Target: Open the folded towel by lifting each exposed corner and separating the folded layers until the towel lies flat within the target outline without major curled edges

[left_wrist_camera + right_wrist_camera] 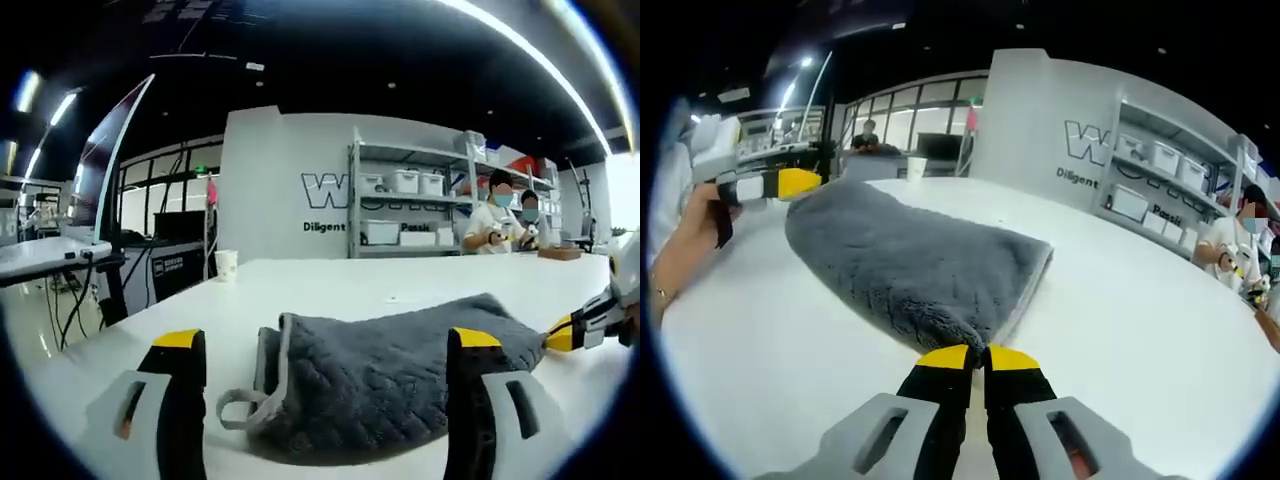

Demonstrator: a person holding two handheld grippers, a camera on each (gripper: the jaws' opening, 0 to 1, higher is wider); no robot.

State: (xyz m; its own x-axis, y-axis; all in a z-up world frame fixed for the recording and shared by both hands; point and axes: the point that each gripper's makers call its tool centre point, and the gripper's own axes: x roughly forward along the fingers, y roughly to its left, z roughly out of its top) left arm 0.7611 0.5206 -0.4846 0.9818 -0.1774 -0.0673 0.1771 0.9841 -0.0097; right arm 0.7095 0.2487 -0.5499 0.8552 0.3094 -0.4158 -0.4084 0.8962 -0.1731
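Towel point(915, 265) lies folded on the table point(1120, 300); right tool point(976, 352) pinches its edge, left tool point(325, 340) spread.

Bright, even indoor light from ceiling strip lights point(520, 45), smeared into curved streaks by the fisheye. Strong glare off the white table point(380, 285), blown out toward the right edge of the left gripper view. Soft, shallow shadow under the grey towel point(910, 265). Heavy barrel bending at the edges; distant shelves point(410, 200) slightly soft, near foreground sharp.
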